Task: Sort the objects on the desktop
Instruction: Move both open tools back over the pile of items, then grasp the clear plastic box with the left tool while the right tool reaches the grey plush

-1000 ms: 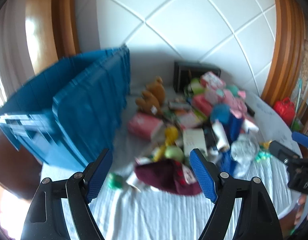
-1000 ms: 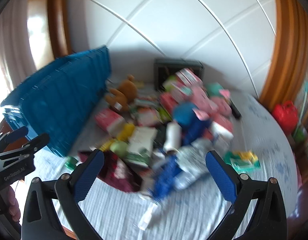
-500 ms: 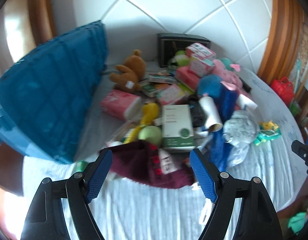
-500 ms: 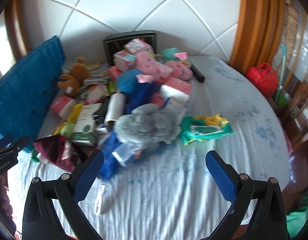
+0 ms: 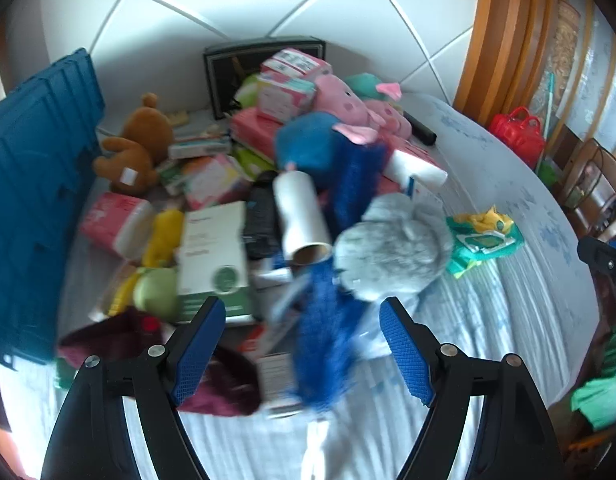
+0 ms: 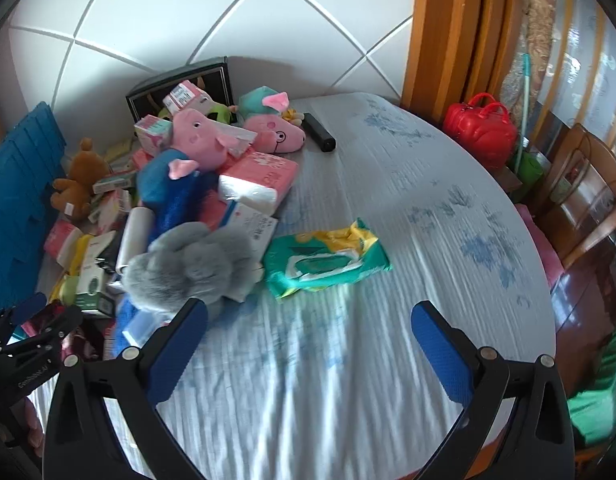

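Between the spread, empty left gripper (image 5: 303, 352) fingers, a soft grey plush toy (image 5: 392, 240), probably light; pinch its bulk. Right gripper (image 6: 308, 344) likewise spread, empty.

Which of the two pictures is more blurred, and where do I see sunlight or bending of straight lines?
Left wrist view: motion blur smears the near pile, most on the blue fuzzy item and the maroon cloth. Right wrist view: sharper; the green wipes pack reads clearly, and sun stripes fall on the tablecloth. Both views: the fisheye lens bends the wall tile lines into curves and darkens the corners.
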